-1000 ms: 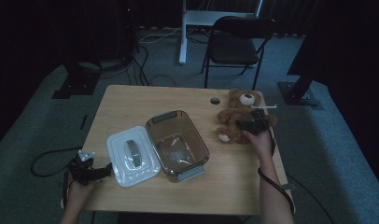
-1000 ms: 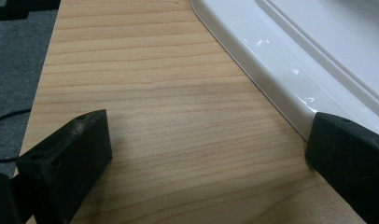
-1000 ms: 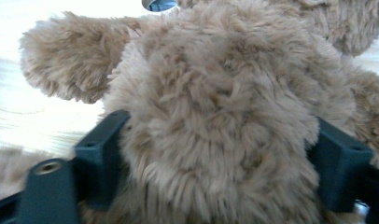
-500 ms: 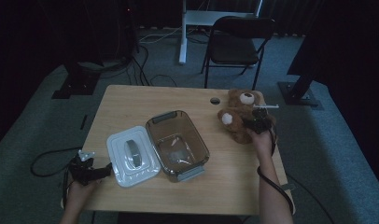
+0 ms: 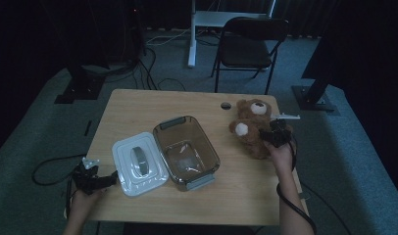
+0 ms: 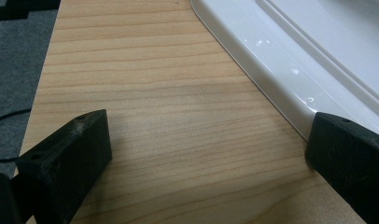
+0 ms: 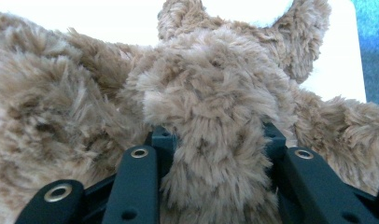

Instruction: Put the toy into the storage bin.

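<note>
— What has been moved since the earlier picture?

— Since one second ago, the teddy bear (image 5: 253, 128) has been raised at the right side of the table (image 5: 138, 107). Before, it was lying flat there; now it is tilted upward, with one pale foot sole turned to the high view. The jaws of the right claw (image 5: 274, 136) have just been closing, and brown fur is between them.

— So the bear is gripped?

— Yes. In the right gripper view, a thick fold of the bear's fur (image 7: 215, 140) is seen pressed between the two black jaws, which are closed on it from both sides. The right hand (image 5: 280, 155) is seen in the high view just below the bear, near the right edge of the table.

— And the left claw?

— The left claw (image 5: 101, 181) is held low at the left front corner of the table, and no change of place is seen there. Its jaws are wide apart, and nothing is gripped. In the left gripper view, bare wood is seen between them, and the rim of the white lid (image 6: 290, 88) is just beside one jaw.

— What else is seen on the table?

— The white lid (image 5: 138, 162) is lying flat, touching the dark see-through box (image 5: 207, 152) at its right. The box is open and stands near the middle of the table, apart from the bear.
</note>
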